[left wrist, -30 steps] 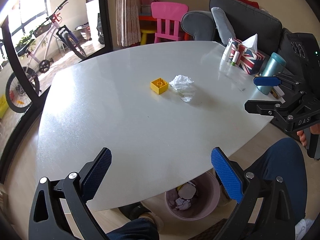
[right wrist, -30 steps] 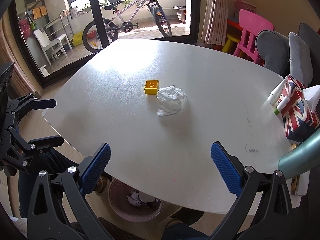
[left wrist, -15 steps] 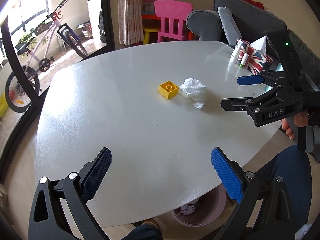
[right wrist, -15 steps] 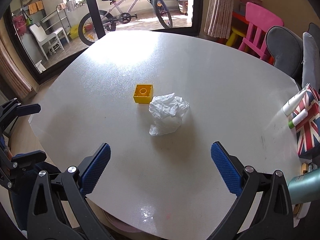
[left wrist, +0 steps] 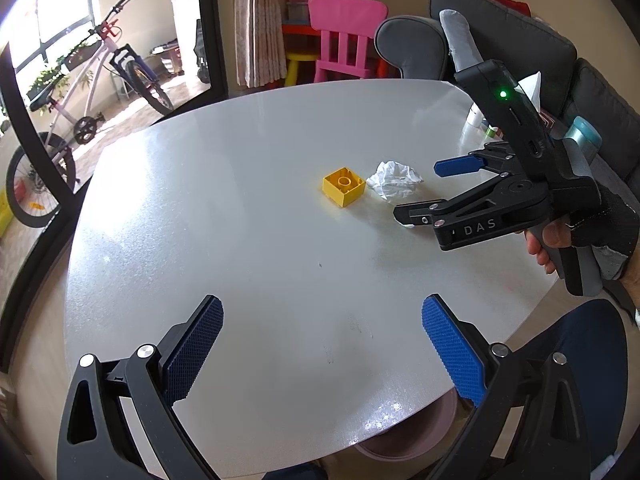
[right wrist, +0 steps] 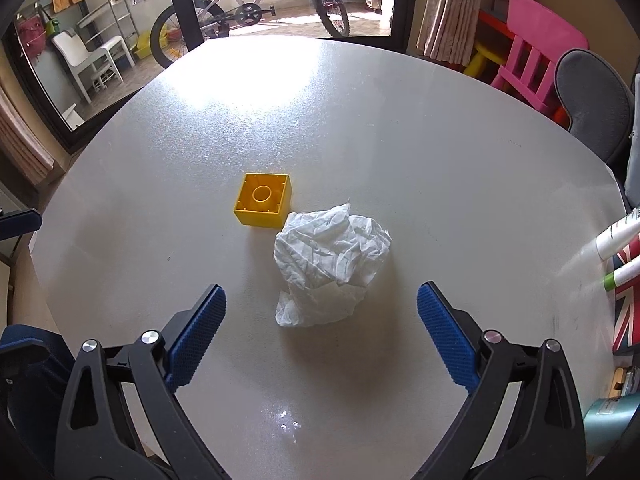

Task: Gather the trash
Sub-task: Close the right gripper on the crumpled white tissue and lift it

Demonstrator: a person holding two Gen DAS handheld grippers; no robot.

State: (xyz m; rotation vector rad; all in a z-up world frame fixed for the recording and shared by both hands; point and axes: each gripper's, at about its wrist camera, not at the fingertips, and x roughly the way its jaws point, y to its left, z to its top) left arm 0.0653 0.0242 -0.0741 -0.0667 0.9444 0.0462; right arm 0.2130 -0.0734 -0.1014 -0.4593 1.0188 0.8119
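Observation:
A crumpled white tissue lies on the pale grey table, beside a yellow toy block. My right gripper is open, low over the table, with the tissue just ahead between its blue fingers; it also shows in the left wrist view, close to the tissue and the block. My left gripper is open and empty above the table's near part. The rim of a pink waste bin shows under the table edge.
A Union Jack tissue box, small tubes and a teal bottle stand at the table's right edge. A pink chair, a grey sofa and a bicycle stand beyond the table.
My right gripper has moved forward and down over the table to the tissue, still open. My left gripper has shifted forward a little, so the bin has slipped mostly out of view.

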